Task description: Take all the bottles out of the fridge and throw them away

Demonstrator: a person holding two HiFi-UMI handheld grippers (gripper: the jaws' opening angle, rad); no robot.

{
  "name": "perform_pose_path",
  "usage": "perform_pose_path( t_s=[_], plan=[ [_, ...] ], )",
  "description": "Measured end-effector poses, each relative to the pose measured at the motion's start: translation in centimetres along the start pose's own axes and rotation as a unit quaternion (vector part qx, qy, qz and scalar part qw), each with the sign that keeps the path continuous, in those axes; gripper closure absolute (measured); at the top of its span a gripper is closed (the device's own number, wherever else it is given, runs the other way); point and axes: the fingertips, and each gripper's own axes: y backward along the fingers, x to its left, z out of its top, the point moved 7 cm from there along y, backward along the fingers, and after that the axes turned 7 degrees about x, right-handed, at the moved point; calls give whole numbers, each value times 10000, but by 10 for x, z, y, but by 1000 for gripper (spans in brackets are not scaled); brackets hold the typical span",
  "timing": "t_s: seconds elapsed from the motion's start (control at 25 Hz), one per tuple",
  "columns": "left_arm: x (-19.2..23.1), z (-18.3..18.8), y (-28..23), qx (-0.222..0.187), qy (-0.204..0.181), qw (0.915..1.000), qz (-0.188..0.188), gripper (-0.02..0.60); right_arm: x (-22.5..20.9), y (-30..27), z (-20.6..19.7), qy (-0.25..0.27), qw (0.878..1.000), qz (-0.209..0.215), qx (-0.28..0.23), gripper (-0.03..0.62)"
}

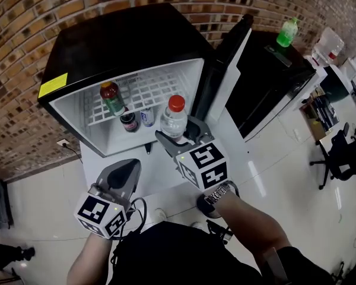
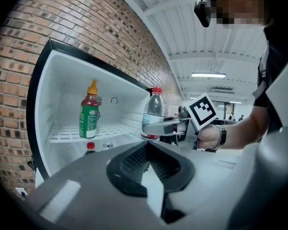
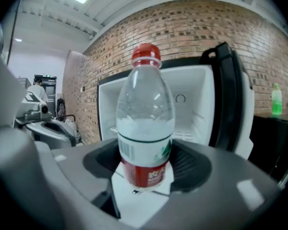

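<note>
The right gripper (image 1: pixel 178 134) holds the water bottle (image 3: pixel 145 123). Its jaws are wide apart and press on the bottle's two sides, low down by the red label. The bottle sits right between the jaws, out in front of the open fridge (image 1: pixel 68 108). It looks like the step is carrying this bottle off to throw it away.

The bottle stands straight up. Its red cap points up and its bottom points down, so its long side runs up and down, across the jaws.

The left gripper (image 2: pixel 147 150) is empty. Its jaws are closed together at the tips with nothing in them. It hangs low, to the left of the right gripper and a bit farther back from the fridge.

More things are inside the fridge, ahead of both grippers and to the left of the held bottle. A green-label bottle (image 1: pixel 112 98) stands on the wire shelf (image 1: pixel 148 91). Under the shelf are a dark bottle with a red cap (image 1: pixel 129 121) and a small can (image 1: pixel 147 117) just beside it.

Next, I think the right gripper must keep the bottle upright and gripped tight while it goes to a bin. No bin shows in any view, so it has to be found first. Then the left gripper would need to open up for the green-label bottle.
</note>
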Motion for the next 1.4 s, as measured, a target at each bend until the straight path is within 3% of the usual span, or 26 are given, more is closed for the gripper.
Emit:
perform_pose_path(
  t_s=[0.52, 0.92, 1.2, 1.4],
  plan=[
    [-128, -14, -40, 238, -143, 9989, -365, 577, -24, 135, -84, -233, 9994, -80, 241, 298],
    [-222, -58, -70, 621, -68, 9954, -725, 577, -36, 215, -175, -477, 9961, -156, 729, 298],
    [-265, -93, -90, 997, -99, 9884, -1140, 577, -37, 238, -256, -969, 9863, -210, 1317, 298],
    [-276, -127, -105, 1370, -90, 9796, -1467, 577, -28, 239, -318, -1510, 9714, -316, 1803, 298]
  ],
)
